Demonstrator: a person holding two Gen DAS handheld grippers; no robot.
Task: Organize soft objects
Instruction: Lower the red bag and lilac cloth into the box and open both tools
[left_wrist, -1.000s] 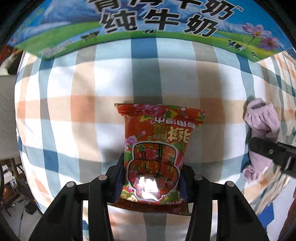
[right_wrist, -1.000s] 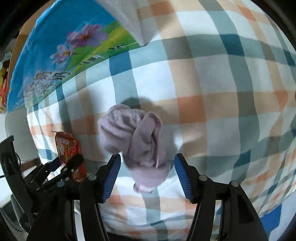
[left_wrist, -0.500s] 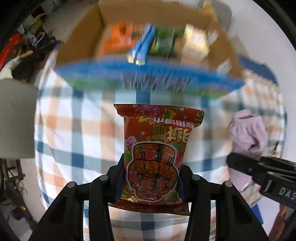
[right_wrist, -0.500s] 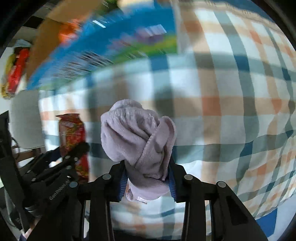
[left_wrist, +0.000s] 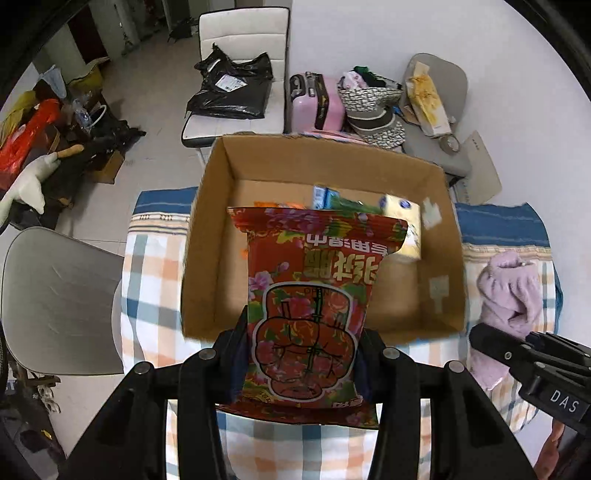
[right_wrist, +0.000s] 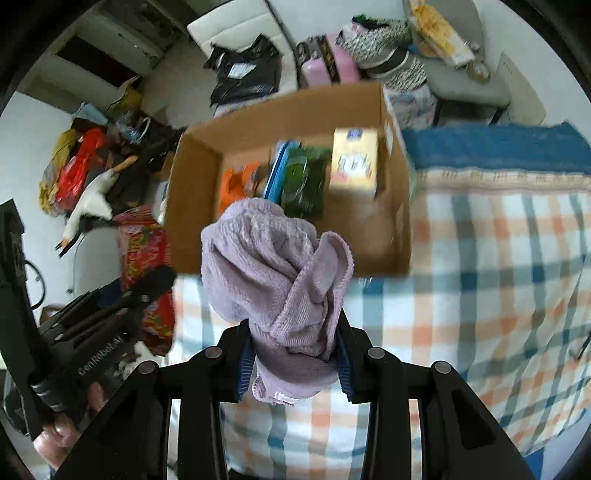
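Observation:
My left gripper (left_wrist: 303, 354) is shut on a red flowered snack bag (left_wrist: 314, 295) and holds it up in front of an open cardboard box (left_wrist: 207, 236). My right gripper (right_wrist: 293, 354) is shut on a crumpled lilac cloth (right_wrist: 273, 273), raised above the checked tablecloth (right_wrist: 480, 266) near the box (right_wrist: 195, 199). The cloth also shows at the right of the left wrist view (left_wrist: 509, 291), and the snack bag at the left of the right wrist view (right_wrist: 144, 251). The box holds an orange pack (right_wrist: 232, 184), a green pack (right_wrist: 303, 181) and a yellow carton (right_wrist: 354, 162).
A grey chair (left_wrist: 55, 295) stands left of the table. Beyond the box are a white chair with a black bag (left_wrist: 232, 88), a pink suitcase (left_wrist: 314, 103) and a grey chair with clutter (left_wrist: 432, 110). Bags and a stuffed goose (left_wrist: 29, 181) lie on the floor.
Both grippers have risen high above the table with their loads. The right gripper closed on the lilac cloth and lifted it. The box's open top has come into view.

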